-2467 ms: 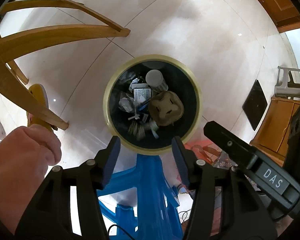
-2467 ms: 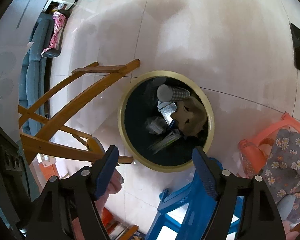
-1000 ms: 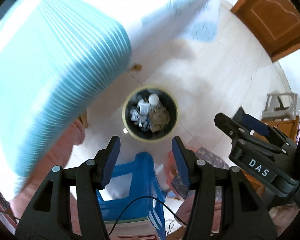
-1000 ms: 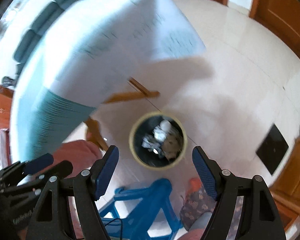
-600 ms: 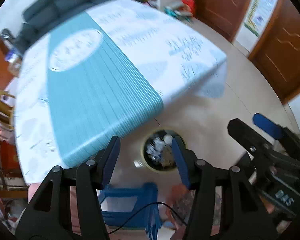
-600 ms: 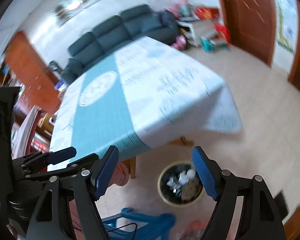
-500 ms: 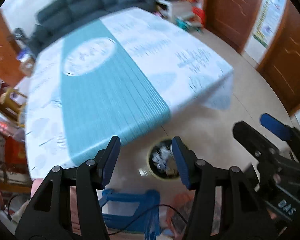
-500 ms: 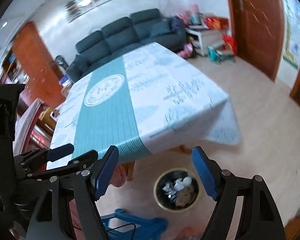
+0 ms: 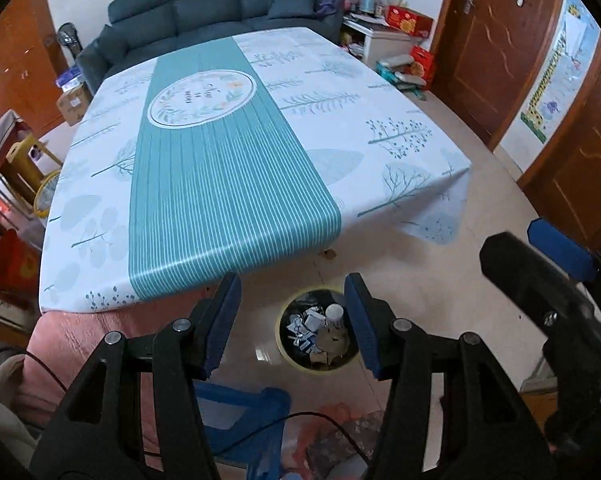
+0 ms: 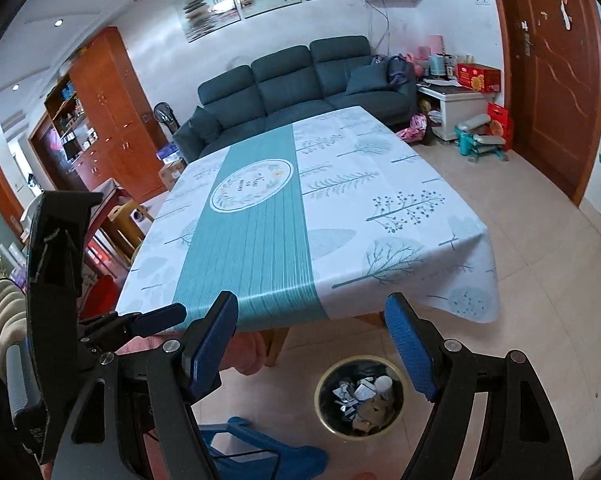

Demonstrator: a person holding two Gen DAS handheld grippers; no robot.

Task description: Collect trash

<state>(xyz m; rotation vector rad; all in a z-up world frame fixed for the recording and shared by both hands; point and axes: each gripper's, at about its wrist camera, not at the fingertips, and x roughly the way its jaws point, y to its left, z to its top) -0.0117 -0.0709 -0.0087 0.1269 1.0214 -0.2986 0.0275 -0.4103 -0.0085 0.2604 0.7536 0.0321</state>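
**Both grippers empty, high above the trash bin**

The left gripper (image 9: 292, 320) is wide open and holds nothing. The right gripper (image 10: 312, 344) is wide open too, and it holds nothing and touches nothing. Both hang up in the air, well above the floor.

Down below sits the trash bin (image 10: 332, 372), round and dark with a pale yellow rim. It stands on the shiny floor (image 10: 540, 300), just beside the near edge of the desk (image 10: 340, 208). Inside it lie scraps of paper, a white cup (image 9: 334, 314) and a crumpled brown piece.

The desk wears a white cloth with a teal stripe and small trees on it. A blue plastic stool (image 10: 268, 452) stands near the bin, on the near side.

Behind the desk is a dark sofa (image 10: 300, 80). Brown doors (image 10: 552, 80) are on the right. There is bare floor between the desk and the doors.
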